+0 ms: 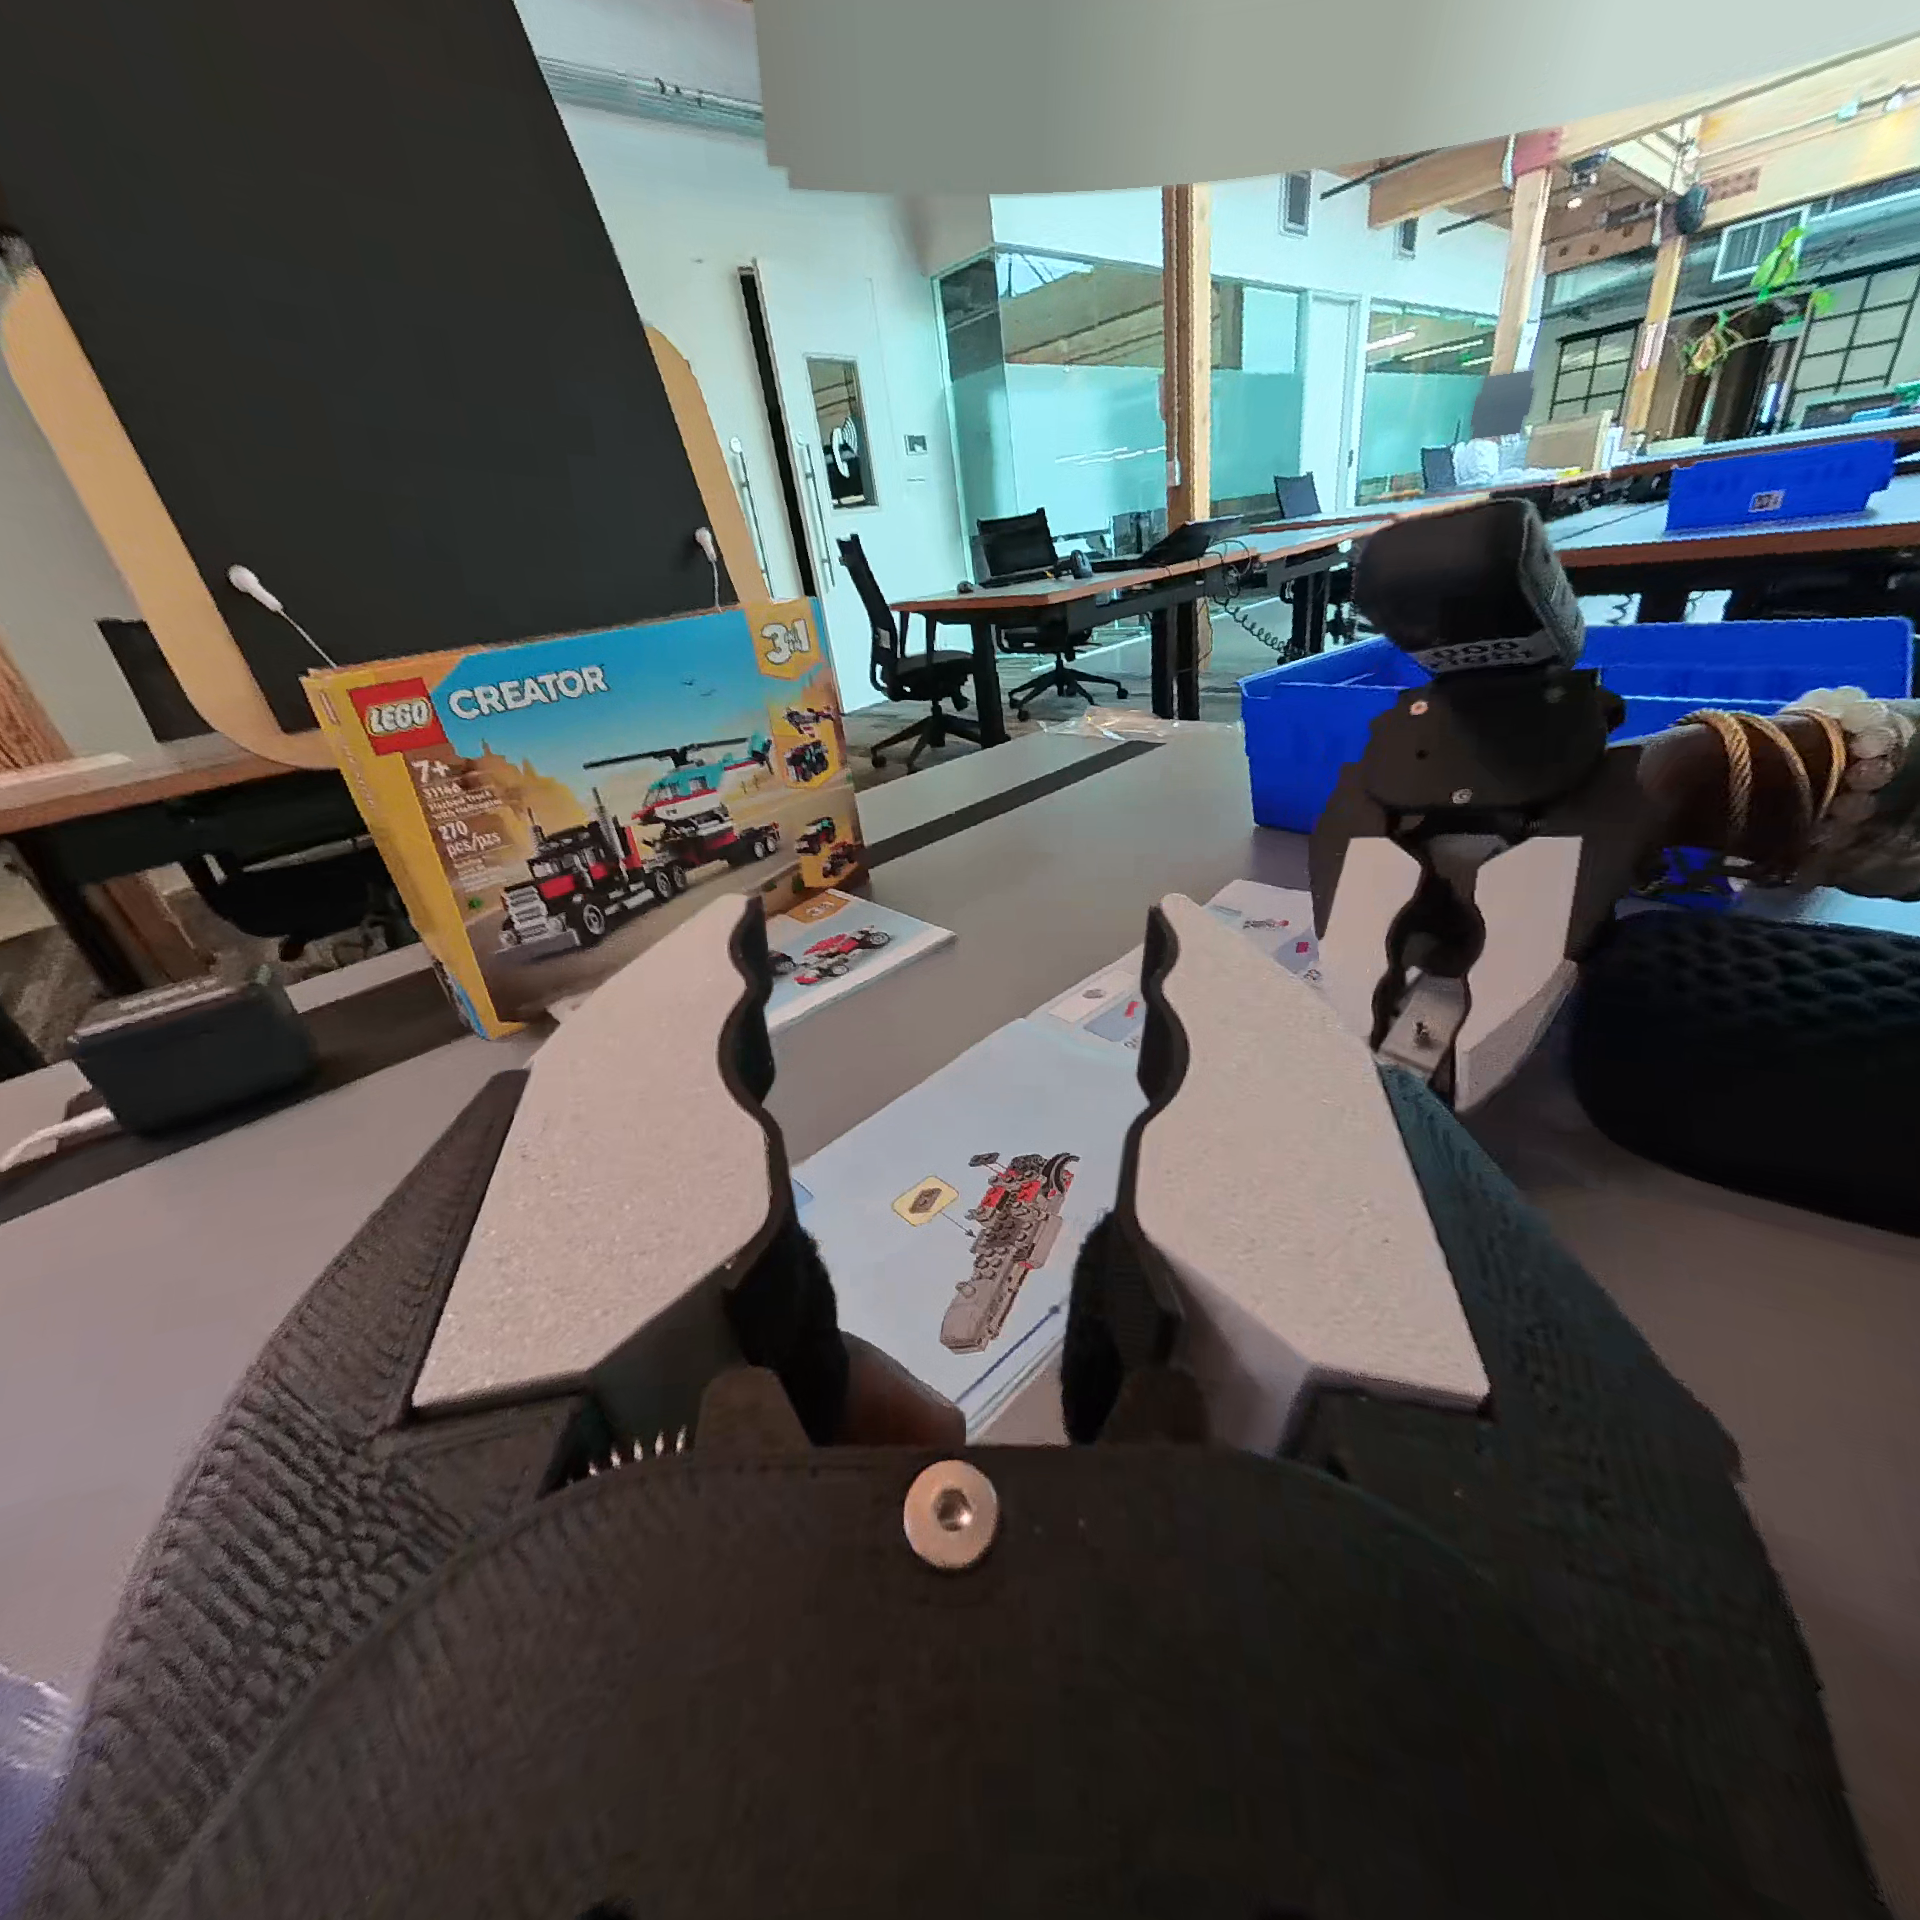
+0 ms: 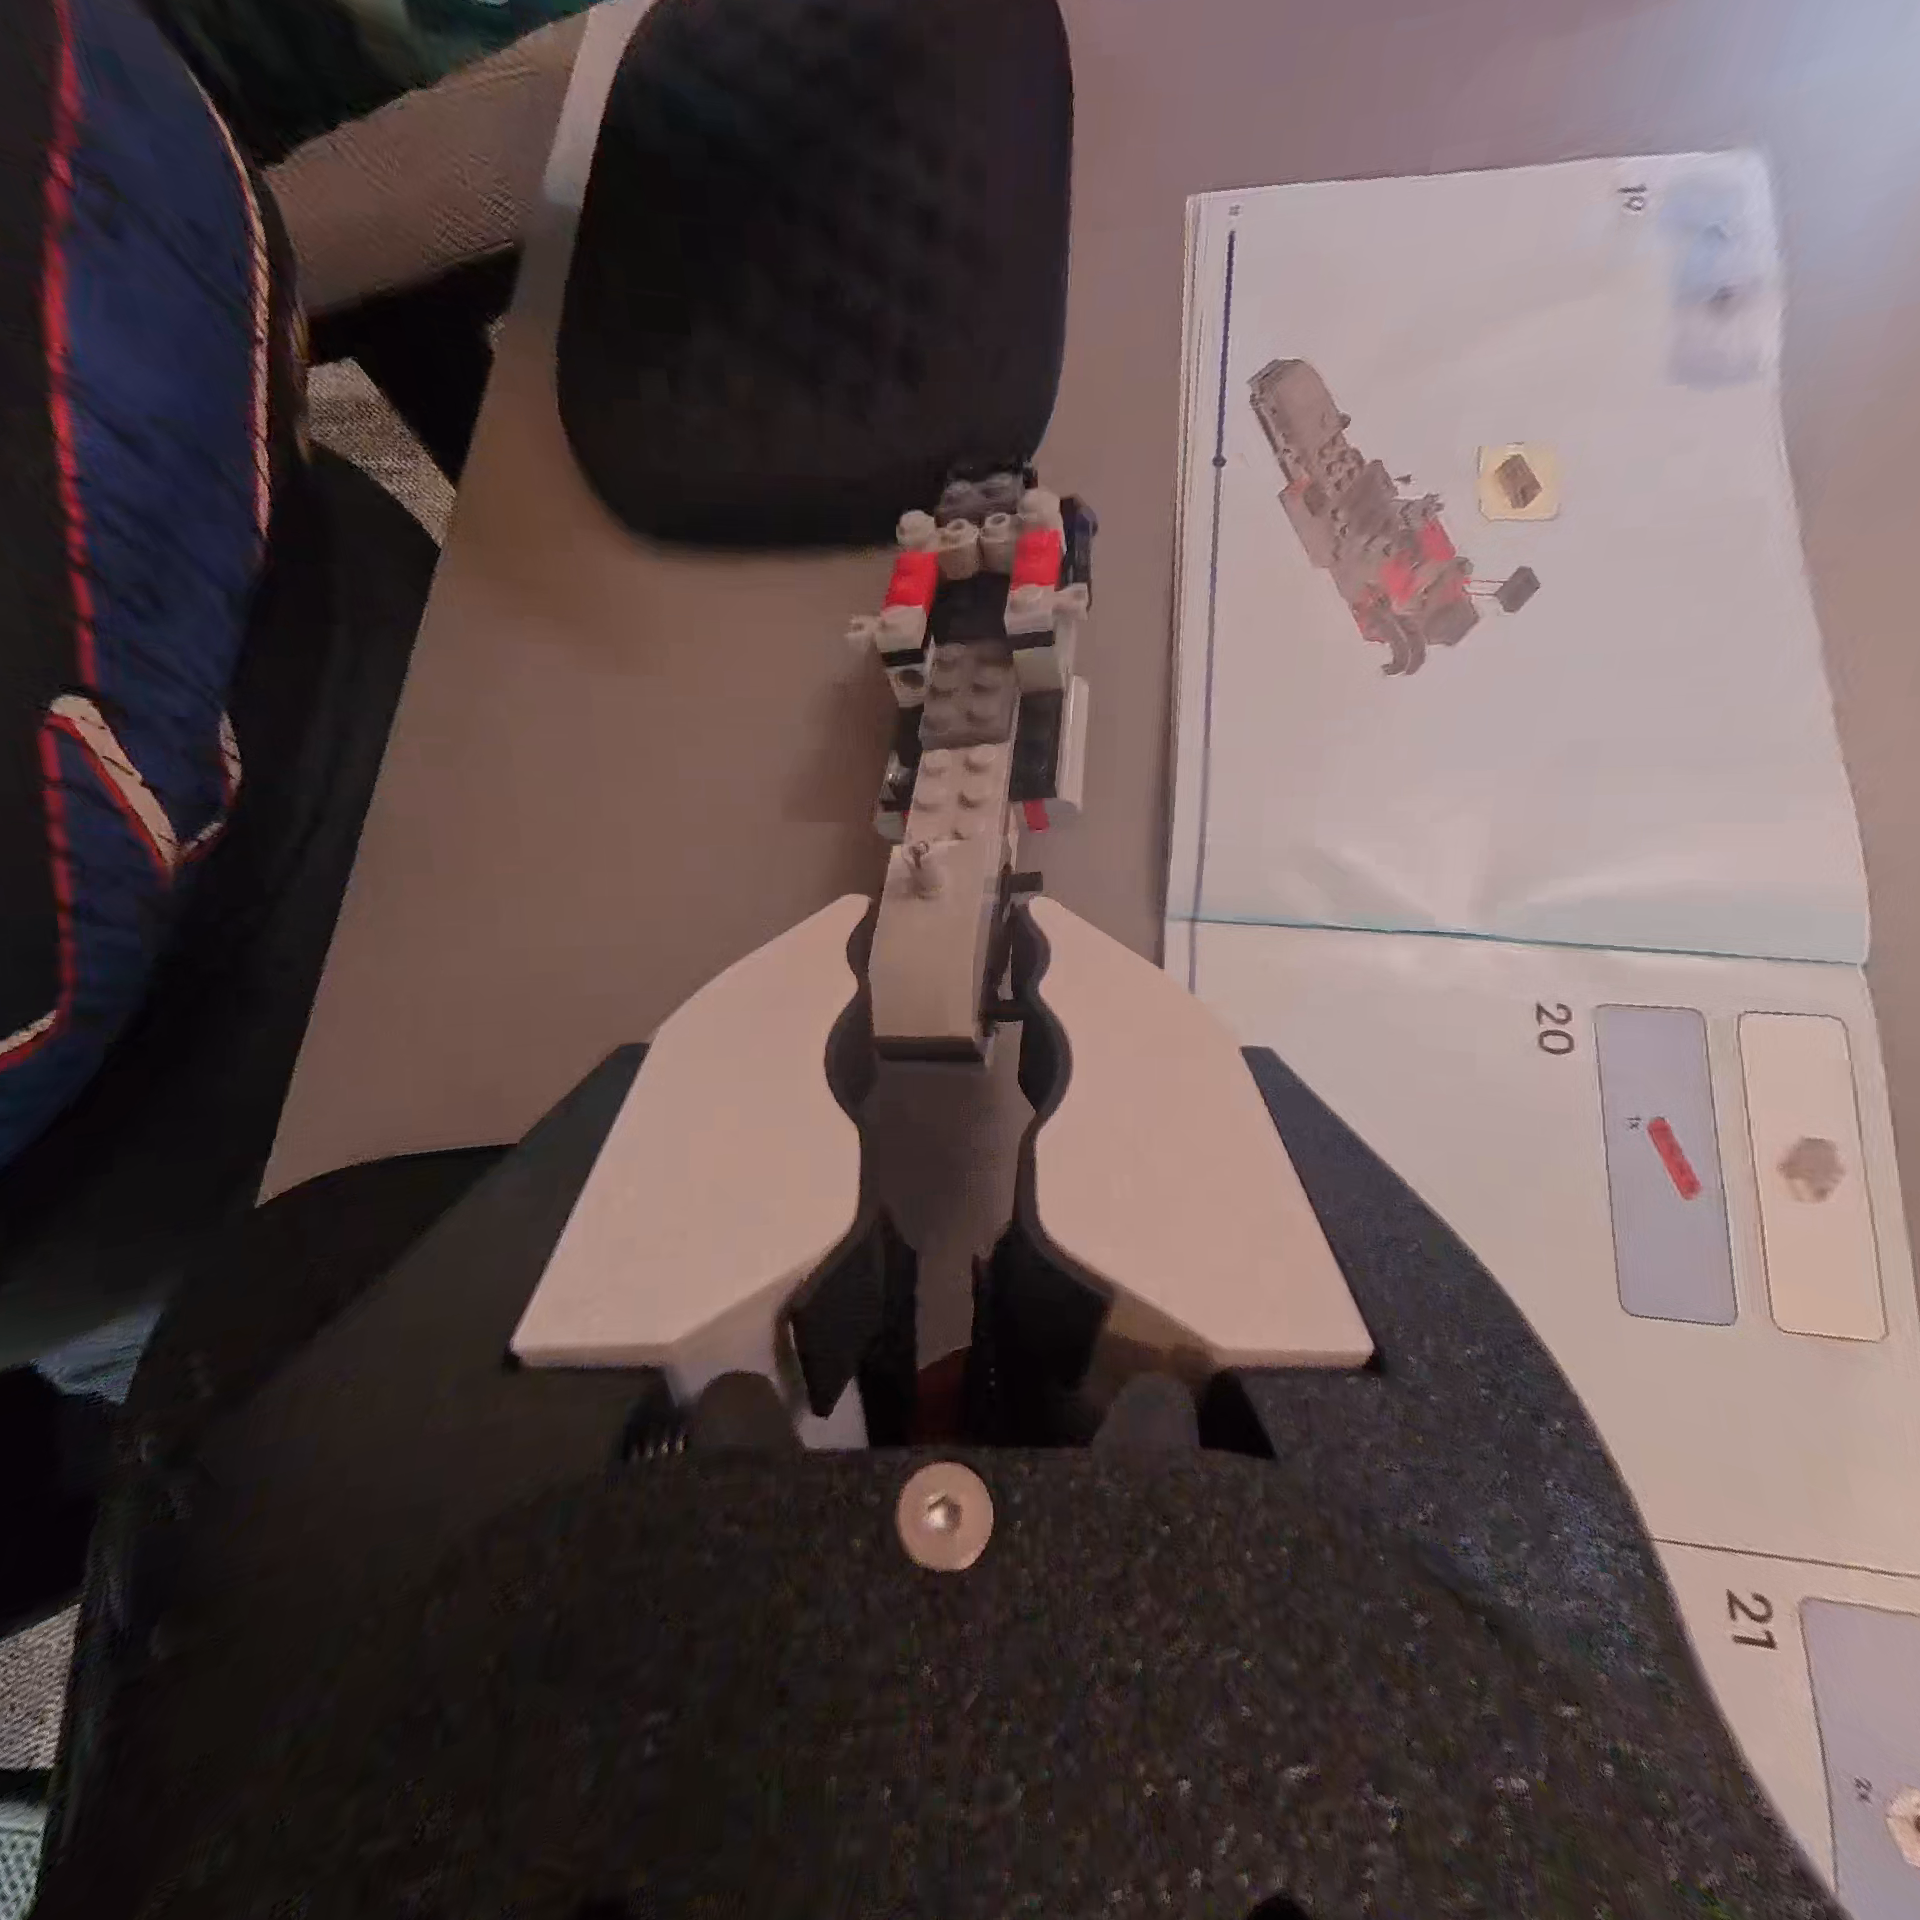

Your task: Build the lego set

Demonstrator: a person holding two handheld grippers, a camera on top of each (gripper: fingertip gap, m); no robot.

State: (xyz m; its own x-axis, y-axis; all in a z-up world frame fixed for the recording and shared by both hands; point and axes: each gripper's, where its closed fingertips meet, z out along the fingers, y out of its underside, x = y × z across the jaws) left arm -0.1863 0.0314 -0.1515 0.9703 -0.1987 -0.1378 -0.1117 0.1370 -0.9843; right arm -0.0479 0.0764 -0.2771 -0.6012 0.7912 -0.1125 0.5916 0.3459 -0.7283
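Between the fingertips of the right gripper [image 2: 940, 961] sits the near end of the model [image 2: 971, 717], clamped there. Its long axis runs straight ahead, away from the gripper, above the table [image 2: 644, 727]. It is grey, with red and black bricks at the far end. Left gripper [image 1: 951, 971] is wide apart, empty.

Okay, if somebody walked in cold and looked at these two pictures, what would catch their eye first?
Probably the half-built lego model, grey with red bricks, its narrow end pinched in the right gripper above the table. Next, the colourful set box standing upright beyond the open, empty left gripper, with the open instruction booklet lying flat beside the model.
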